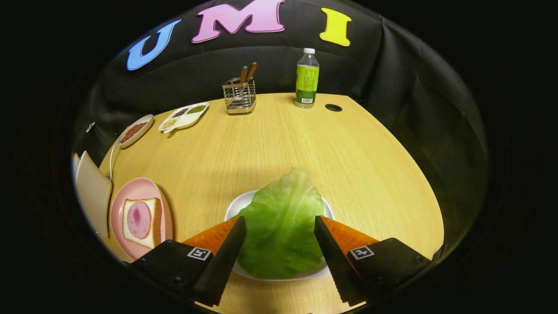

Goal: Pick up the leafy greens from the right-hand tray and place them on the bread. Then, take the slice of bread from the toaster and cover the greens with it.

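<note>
A large green lettuce leaf lies on a white tray on the wooden table. My gripper hovers over it, open, with one finger on each side of the leaf and neither pressing on it. To the left of the fingers a pink plate carries a slice of bread topped with a round slice of ham. Left of the plate stands a pale toaster, seen only in part.
Toward the back of the table stand a wire holder with wooden-handled utensils and a green-labelled bottle. A divided dish of seeds and an oval dish with red filling sit at the back left. A cable hole is near the bottle.
</note>
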Available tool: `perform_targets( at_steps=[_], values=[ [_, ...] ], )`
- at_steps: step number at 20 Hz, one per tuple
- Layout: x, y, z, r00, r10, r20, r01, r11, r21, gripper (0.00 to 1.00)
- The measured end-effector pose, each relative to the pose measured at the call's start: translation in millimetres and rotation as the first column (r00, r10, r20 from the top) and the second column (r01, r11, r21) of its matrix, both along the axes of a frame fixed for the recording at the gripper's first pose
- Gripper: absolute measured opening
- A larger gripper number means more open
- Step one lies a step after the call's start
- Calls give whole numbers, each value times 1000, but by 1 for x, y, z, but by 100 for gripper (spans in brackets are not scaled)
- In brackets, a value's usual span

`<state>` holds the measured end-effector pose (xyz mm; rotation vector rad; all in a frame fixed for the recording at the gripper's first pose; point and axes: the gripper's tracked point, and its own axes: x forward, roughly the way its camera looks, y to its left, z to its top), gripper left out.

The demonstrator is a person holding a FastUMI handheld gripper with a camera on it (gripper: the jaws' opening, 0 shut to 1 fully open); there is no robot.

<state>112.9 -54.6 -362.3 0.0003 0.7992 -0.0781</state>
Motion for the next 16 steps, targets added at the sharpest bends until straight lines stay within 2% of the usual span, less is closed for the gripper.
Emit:
perform_targets(
  at_steps=[3, 5, 9, 11, 12, 13, 15, 16],
  values=[
    [0, 1, -11, 999, -19, -34, 19, 1000, 25, 95],
    [-1, -1, -11, 999, -29, -37, 30, 999, 36, 84],
    [0, -4, -13, 998, -30, -49, 32, 999, 30, 77],
    [0, -7, -14, 998, -33, -56, 35, 999, 31, 69],
    [0, -7, -13, 998, -32, -59, 34, 999, 35, 55],
    [-1, -6, -14, 998, -22, -66, 25, 999, 34, 51],
    [1, -4, -15, 997, 15, -73, -13, 1000, 29, 51],
    [1, -4, -14, 997, 13, -73, -10, 1000, 29, 38]
  ],
)
